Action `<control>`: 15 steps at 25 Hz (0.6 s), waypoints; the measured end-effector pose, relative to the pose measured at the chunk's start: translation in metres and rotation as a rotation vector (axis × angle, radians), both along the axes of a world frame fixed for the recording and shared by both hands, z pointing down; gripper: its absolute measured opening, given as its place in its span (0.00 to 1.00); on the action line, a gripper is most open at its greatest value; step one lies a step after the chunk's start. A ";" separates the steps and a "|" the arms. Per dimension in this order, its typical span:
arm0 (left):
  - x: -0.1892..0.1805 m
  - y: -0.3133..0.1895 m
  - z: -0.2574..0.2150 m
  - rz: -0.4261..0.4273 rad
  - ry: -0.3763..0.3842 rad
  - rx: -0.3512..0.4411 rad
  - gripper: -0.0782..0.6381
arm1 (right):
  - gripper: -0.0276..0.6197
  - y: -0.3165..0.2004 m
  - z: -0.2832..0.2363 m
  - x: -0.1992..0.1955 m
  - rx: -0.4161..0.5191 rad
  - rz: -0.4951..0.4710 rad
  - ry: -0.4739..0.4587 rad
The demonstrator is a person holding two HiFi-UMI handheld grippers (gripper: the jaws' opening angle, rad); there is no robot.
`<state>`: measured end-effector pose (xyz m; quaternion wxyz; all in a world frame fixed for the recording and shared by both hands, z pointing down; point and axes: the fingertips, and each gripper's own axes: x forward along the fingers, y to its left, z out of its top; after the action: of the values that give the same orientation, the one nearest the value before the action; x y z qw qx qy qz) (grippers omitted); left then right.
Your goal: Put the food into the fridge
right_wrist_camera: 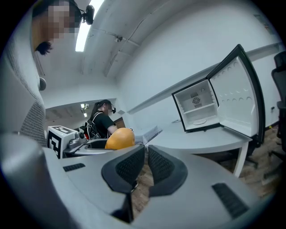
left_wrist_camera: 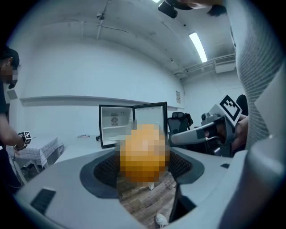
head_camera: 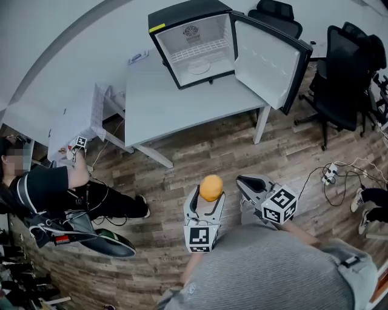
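One plate (head_camera: 199,67) in open fridge (head_camera: 182,13)

Right gripper (right_wrist_camera: 146,154): jaws drawn together, only a thin slit between the dark ribbed pads (right_wrist_camera: 129,167), nothing held; wood floor (right_wrist_camera: 142,190) visible below the slit. Just left of it, the left gripper (right_wrist_camera: 111,143) with its marker cube (right_wrist_camera: 59,139) clamps a round orange fruit (right_wrist_camera: 119,137). Far right: white table (right_wrist_camera: 210,136) carrying the small fridge (right_wrist_camera: 199,109), door (right_wrist_camera: 234,96) swung open to the right, white interior with one shelf; person in black top (right_wrist_camera: 102,120) stands far left, beyond the fruit.
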<state>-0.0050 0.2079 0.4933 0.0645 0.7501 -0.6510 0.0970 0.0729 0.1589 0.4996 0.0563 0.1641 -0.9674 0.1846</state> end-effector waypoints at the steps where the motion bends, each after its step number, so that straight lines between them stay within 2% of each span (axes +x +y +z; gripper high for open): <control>1: -0.002 -0.014 -0.004 0.000 0.000 0.008 0.57 | 0.07 -0.013 -0.002 -0.003 0.000 -0.003 0.000; 5: -0.006 -0.068 -0.022 0.001 0.003 0.050 0.57 | 0.07 -0.067 -0.013 -0.014 0.004 -0.019 -0.005; 15: -0.027 -0.190 -0.035 -0.053 -0.004 0.054 0.57 | 0.07 -0.192 -0.030 -0.020 0.021 -0.025 -0.043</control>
<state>-0.0319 0.0184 0.4580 0.0455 0.7337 -0.6733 0.0792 0.0533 -0.0333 0.4693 0.0360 0.1485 -0.9722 0.1773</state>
